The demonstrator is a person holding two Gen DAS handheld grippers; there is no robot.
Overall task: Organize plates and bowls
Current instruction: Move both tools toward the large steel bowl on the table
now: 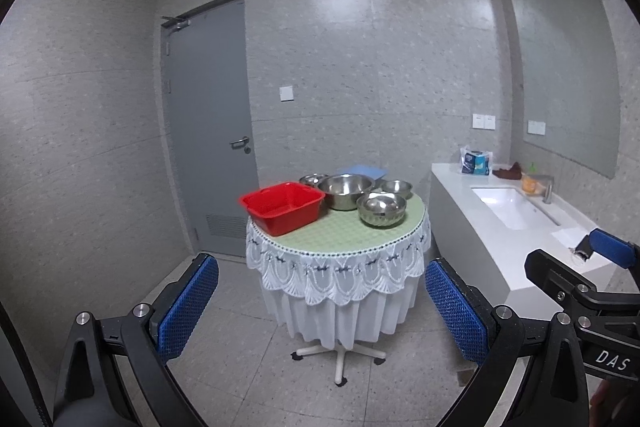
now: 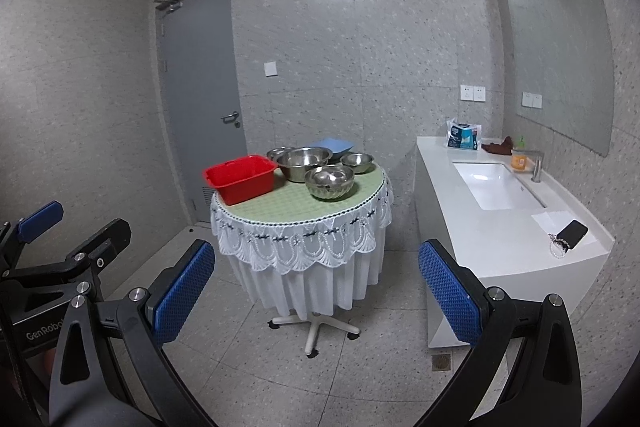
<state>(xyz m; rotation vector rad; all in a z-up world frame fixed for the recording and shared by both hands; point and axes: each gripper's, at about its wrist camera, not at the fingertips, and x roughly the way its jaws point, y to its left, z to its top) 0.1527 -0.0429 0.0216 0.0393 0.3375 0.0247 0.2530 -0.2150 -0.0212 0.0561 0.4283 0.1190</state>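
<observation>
From where I stand, the biggest thing in play is the round counter [image 1: 340,231] with its green top and lace skirt, standing on a wheeled pedestal in the middle of the tiled room, well apart from both grippers. On its left side sits the red basin [image 1: 283,207], empty as far as I can see. Just beside it is the large steel bowl [image 1: 346,190], and around that the rest: a ribbed bowl [image 1: 381,210] nearest the front edge with something pale inside that I cannot make out, a small bowl [image 1: 396,188] to the right, and another small bowl [image 1: 313,180] half hidden behind the basin. A blue plate [image 2: 333,145] lies at the back. The left gripper [image 1: 322,311] and the right gripper [image 2: 316,293] both hang low and short of the counter, jaws spread wide with nothing between them. Nothing looks sorted yet, so I judge the step in hand to be the approach. Done well, it means closing in level and slowly, since a pedestal on casters may roll if nudged, and taking the front ribbed bowl by its rim first, because the steel is slick and the bowls stand close together.
</observation>
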